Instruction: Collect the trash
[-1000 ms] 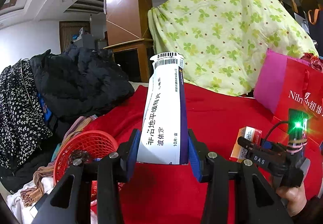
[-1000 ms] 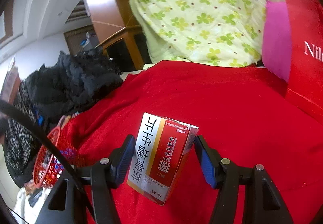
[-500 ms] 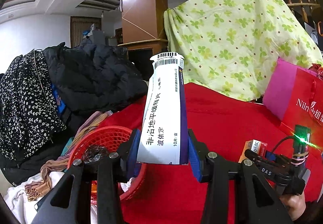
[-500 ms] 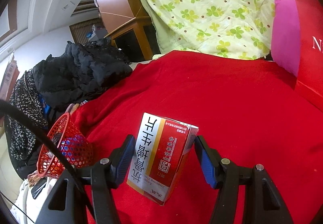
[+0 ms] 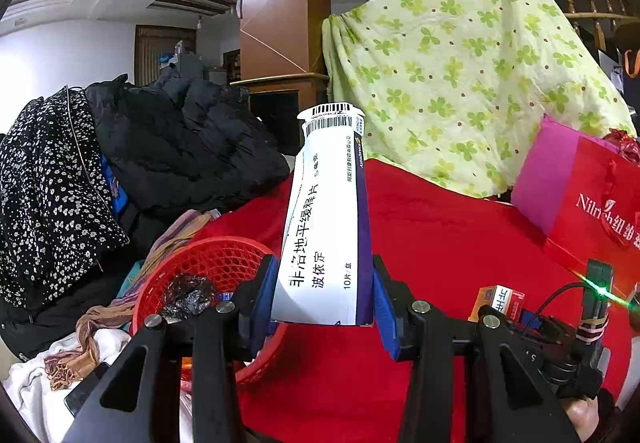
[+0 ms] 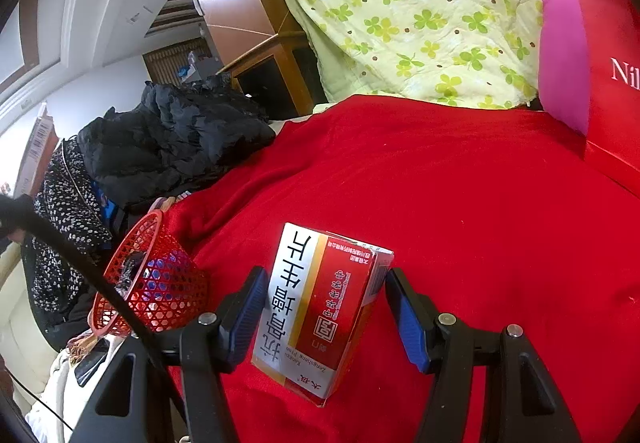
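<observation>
My left gripper (image 5: 324,299) is shut on a tall white and purple medicine box (image 5: 326,219), held upright above the red cloth just right of a red mesh basket (image 5: 200,283). The basket holds a dark crumpled wrapper (image 5: 188,293). My right gripper (image 6: 324,313) is shut on a red and white medicine box (image 6: 320,307), held above the cloth. The basket also shows in the right wrist view (image 6: 148,279), down to the left. The right gripper with its box shows in the left wrist view (image 5: 500,303) at lower right.
A red cloth (image 6: 460,203) covers the surface. Black and floral jackets (image 5: 120,163) are piled at the left. A green clover blanket (image 5: 460,83) drapes over the back. A red and pink gift bag (image 5: 592,203) stands at the right.
Both grippers have moved left toward the basket with their boxes. The basket now sits closer and larger in both views. Both grips are unchanged.
</observation>
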Tool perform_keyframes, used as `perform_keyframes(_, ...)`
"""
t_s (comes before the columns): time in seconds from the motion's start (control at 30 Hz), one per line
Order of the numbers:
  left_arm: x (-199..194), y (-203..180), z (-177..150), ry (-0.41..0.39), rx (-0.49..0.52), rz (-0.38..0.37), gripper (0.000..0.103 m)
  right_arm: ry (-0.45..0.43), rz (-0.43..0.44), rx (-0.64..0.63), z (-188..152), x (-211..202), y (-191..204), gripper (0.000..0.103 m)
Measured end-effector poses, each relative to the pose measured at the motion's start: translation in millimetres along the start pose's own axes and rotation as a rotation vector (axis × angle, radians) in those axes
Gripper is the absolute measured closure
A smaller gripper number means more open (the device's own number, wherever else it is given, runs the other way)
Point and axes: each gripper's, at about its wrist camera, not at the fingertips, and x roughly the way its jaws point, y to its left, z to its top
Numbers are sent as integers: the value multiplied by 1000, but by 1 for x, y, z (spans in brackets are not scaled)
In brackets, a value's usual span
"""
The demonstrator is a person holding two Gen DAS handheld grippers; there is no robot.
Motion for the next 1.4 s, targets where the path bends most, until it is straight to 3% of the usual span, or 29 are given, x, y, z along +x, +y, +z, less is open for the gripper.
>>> perform_keyframes(0.2,12,-13,-13,46,31,-30,56,-26,-30,14,3,-13,-9,39)
perform_keyframes(0.37,46,-33,-27,114,72,-78,56,-16,-111,70,7,-12,-32,39)
perform_keyframes(0.53,128,-68,-56,335,95,-241,56,45,-197,157,9,-3,-68,39)
perform_keyframes(0.7,206,-107,-85,540,79,-325,56,141,-241,259,13,18,-107,38)
perform_keyframes(0.8,225,-126,-92,575,92,-374,56,190,-211,381,13,29,-132,38)
perform_keyframes(0.9,227,-136,-93,588,87,-427,55,172,-162,439,22,27,-147,37)
perform_keyframes(0.97,225,-136,-89,585,79,-477,46,102,-120,451,31,14,-156,34)
perform_keyframes(1.0,222,-133,-85,573,73,-501,41,67,-104,456,35,8,-161,27)
perform_keyframes(1.07,217,-124,-73,526,59,-522,29,7,-112,457,44,-4,-172,21)
perform_keyframes(1.17,219,-108,-56,449,61,-461,29,-72,-247,447,57,-16,-197,21)
perform_keyframes(1.27,238,-89,-46,375,54,-311,27,-120,-458,351,68,-9,-220,21)
perform_keyframes(1.33,260,-80,-48,363,57,-219,26,-98,-557,278,72,3,-230,21)
perform_keyframes(1.4,283,-75,-57,354,60,-163,26,-45,-590,229,70,23,-247,21)
